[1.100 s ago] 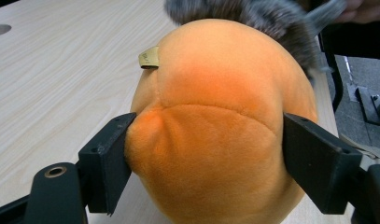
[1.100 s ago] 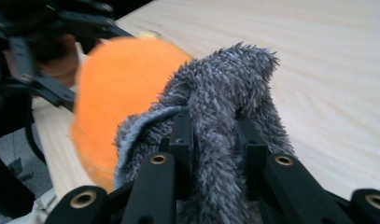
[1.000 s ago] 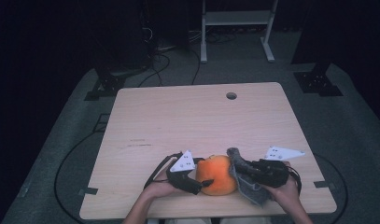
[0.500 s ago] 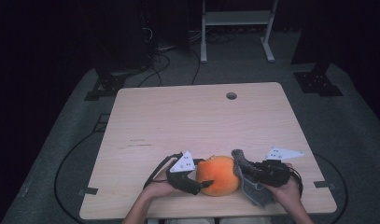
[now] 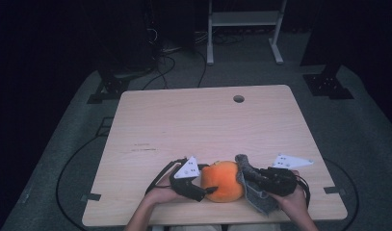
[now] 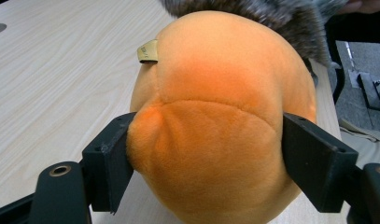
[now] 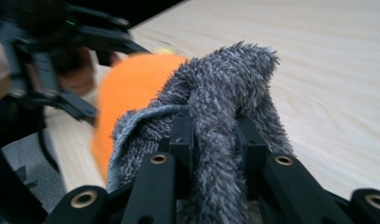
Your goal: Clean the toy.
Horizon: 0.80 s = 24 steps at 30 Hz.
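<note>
An orange plush ball sits near the table's front edge. My left gripper comes at it from the left. In the left gripper view both pads dent the sides of the plush, so the left gripper is shut on it. My right gripper is shut on a grey fuzzy cloth that lies against the right side and top of the plush. In the right gripper view the cloth bunches up between the jaws of the right gripper, with the plush behind it.
The light wooden table has a round cable hole near its far edge. A white frame stand and black stand bases sit on the dark floor beyond, with cables trailing around.
</note>
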Motion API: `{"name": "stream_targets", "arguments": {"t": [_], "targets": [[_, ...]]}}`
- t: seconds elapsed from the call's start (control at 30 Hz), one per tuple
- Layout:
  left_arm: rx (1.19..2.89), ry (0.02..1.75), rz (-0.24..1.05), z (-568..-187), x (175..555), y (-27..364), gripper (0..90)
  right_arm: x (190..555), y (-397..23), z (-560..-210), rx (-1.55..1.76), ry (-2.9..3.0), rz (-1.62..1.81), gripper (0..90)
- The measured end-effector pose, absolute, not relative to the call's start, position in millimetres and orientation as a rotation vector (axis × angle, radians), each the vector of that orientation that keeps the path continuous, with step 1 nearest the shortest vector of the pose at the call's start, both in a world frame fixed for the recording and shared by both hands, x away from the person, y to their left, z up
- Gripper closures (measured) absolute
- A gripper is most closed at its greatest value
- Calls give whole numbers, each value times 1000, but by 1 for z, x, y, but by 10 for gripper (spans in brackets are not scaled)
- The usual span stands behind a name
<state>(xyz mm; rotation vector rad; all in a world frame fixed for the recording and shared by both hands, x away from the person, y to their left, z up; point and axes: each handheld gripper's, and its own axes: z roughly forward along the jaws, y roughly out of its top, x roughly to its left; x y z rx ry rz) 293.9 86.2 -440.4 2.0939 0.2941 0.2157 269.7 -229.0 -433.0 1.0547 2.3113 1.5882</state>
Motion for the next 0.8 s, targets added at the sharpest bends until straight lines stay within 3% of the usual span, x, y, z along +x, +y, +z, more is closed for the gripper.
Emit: {"name": "stream_targets", "arguments": {"t": [0.3,0.53,0.67,0.73,0.8], "targets": [[2072,322,197,-443,296,88,216,280,-243,-451,1259,2327,1421,724],[2062,346,178,-445,300,90,210,259,-231,-419,999,2272,1641,723],[2066,394,131,-446,302,86,162,257,-217,-425,933,2352,1564,721],[2064,431,106,-447,304,82,95,259,-218,-427,947,2360,1551,721],[2050,409,63,-447,304,80,136,260,-219,-428,960,2358,1552,721]]}}
